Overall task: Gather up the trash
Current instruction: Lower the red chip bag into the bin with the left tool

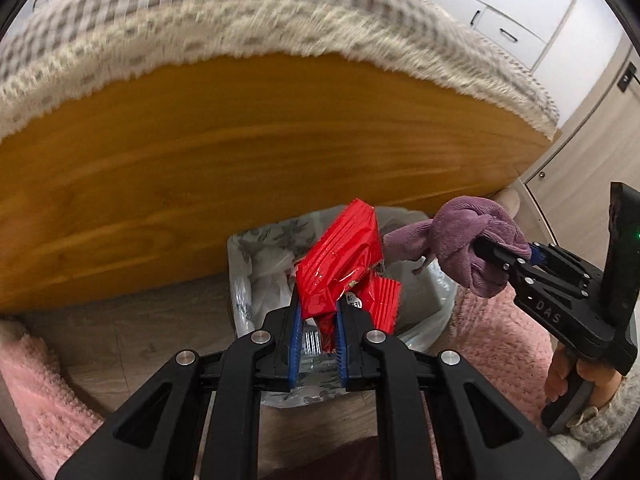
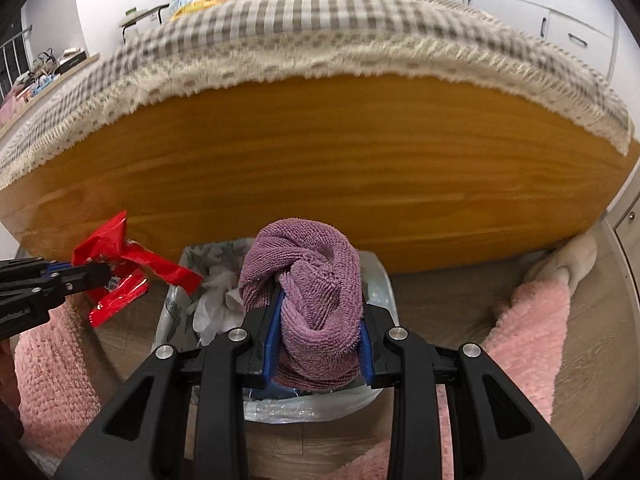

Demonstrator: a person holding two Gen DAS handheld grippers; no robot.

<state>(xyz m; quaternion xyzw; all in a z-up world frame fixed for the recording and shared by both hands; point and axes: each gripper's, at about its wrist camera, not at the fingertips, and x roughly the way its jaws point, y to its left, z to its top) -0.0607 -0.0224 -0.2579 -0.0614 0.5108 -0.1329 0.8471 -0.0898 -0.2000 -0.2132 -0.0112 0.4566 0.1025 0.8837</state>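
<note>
My left gripper [image 1: 318, 312] is shut on a crumpled red snack wrapper [image 1: 340, 260] and holds it just above a bin lined with a printed plastic bag [image 1: 244, 248]. The same red wrapper [image 2: 120, 268] shows at the left of the right wrist view, beside the bin [image 2: 176, 312]. My right gripper [image 2: 320, 320] is shut on a bunched purple cloth [image 2: 308, 272] over the bin's mouth. That purple cloth [image 1: 468, 244] and the right gripper [image 1: 490, 254] appear at the right of the left wrist view, over the bin's right rim. White crumpled paper [image 2: 216, 300] lies inside the bin.
The wooden bed side board [image 1: 240, 160] rises right behind the bin, with a checked fringed blanket [image 1: 240, 12] hanging over it. Pink fluffy rugs [image 2: 528, 332] lie on the wood floor on both sides. A person's hand [image 1: 576, 380] holds the right gripper's handle. White cupboards [image 1: 512, 20] stand at the back right.
</note>
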